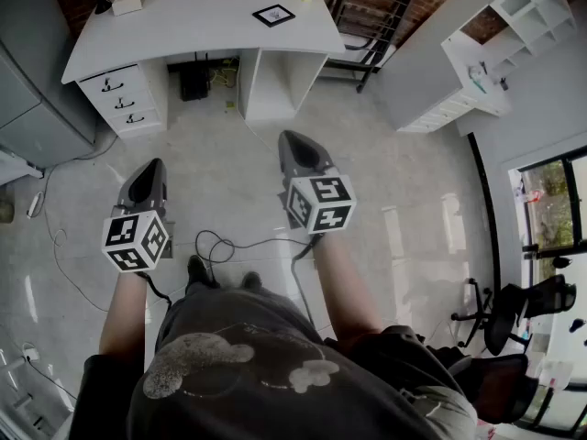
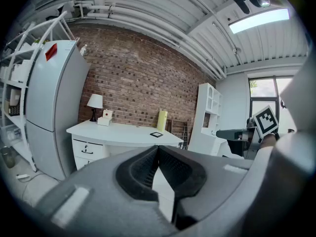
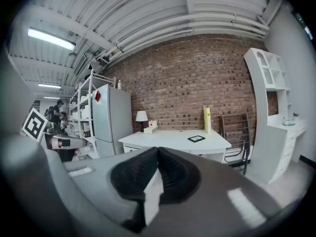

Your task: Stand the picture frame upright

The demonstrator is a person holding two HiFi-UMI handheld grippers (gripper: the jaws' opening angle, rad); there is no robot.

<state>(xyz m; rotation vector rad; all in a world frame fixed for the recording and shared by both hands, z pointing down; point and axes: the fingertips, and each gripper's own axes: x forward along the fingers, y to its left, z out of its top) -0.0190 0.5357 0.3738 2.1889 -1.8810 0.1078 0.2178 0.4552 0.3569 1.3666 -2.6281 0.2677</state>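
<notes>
Holding left gripper point(image 1: 151, 165) and right gripper point(image 1: 292, 140) with fingers shut, empty, far from the table point(image 1: 183, 16); next, reaching the flat frame point(image 1: 273, 15)

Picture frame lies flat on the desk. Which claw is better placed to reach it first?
Likely the right claw: it points almost straight at the picture frame on the right half of the desk. The left claw sits farther left and back. Both are shut, empty.

Two claws, the left claw point(image 1: 151, 165) and the right claw point(image 1: 293, 137). One white bench point(image 1: 202, 12) with three drawers point(image 1: 121, 102). On it are one picture frame point(image 1: 273, 15), one lamp point(image 2: 95, 102) and one yellow box point(image 2: 162, 120). One fridge point(image 2: 54, 107).
</notes>
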